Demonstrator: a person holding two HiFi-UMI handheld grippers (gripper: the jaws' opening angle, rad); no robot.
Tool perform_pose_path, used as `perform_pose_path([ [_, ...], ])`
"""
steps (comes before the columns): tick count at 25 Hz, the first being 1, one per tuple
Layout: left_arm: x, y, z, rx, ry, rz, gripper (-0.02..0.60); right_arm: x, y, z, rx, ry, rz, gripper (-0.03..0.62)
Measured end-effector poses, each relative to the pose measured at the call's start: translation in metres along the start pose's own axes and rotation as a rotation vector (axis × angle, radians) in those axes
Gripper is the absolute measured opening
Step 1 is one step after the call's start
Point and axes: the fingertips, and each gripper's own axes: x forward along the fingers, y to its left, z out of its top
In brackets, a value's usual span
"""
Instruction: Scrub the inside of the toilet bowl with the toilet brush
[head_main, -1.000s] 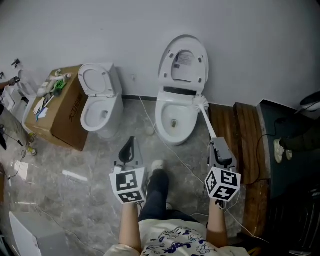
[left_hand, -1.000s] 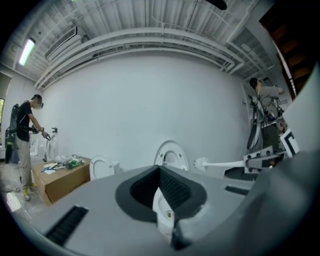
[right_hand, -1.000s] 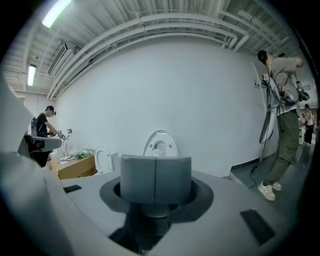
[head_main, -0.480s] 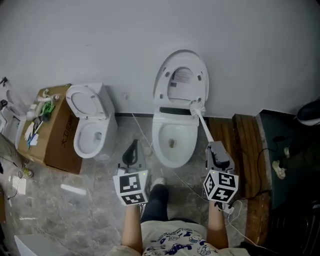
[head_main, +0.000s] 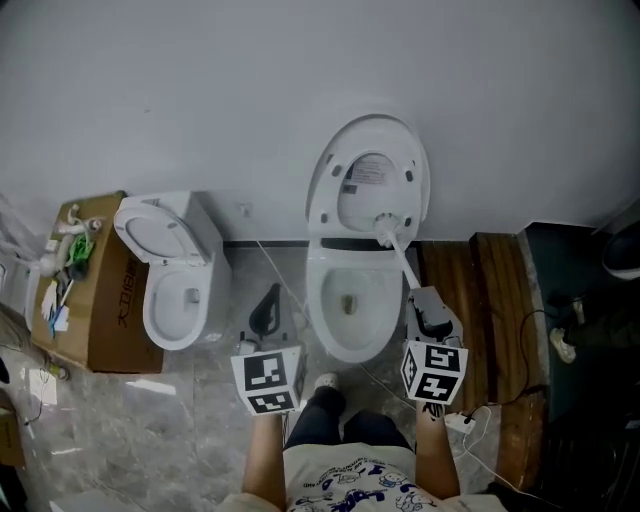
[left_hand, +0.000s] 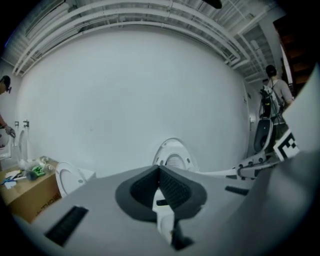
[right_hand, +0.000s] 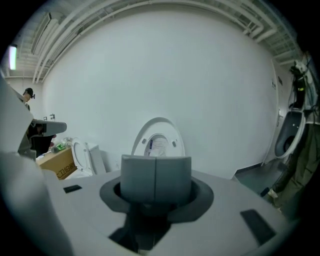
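A white toilet (head_main: 322, 300) stands against the wall with its seat and lid (head_main: 370, 150) raised; the bowl is open. My right gripper (head_main: 421, 299) is shut on the handle of the white toilet brush (head_main: 404, 260). The handle slants up and left, and the brush head (head_main: 383, 222) hangs over the back of the bowl, in front of the raised seat. My left gripper (head_main: 267, 300) is shut and empty, over the floor left of the bowl. In the right gripper view the right gripper (right_hand: 156, 165) points at the lid (right_hand: 159, 137). The left gripper (left_hand: 159, 172) also faces the lid (left_hand: 172, 155).
A second, smaller toilet (head_main: 165, 290) stands to the left beside a cardboard box (head_main: 95, 310) with small items on top. A raised wooden platform (head_main: 480, 290) lies right of the toilet. White cables (head_main: 285, 285) run across the marble floor. My legs stand just before the bowl.
I have come closer to the toilet. The brush head has risen from the bowl's right rim to the raised seat. Both grippers stay shut.
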Motion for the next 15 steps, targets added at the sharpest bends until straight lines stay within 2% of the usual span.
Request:
perform_pose_path([
  [15, 0.084, 0.003, -0.056, -0.042, 0.175, -0.021, 0.002, 0.081, 0.001, -0.037, -0.051, 0.200, 0.037, 0.164],
])
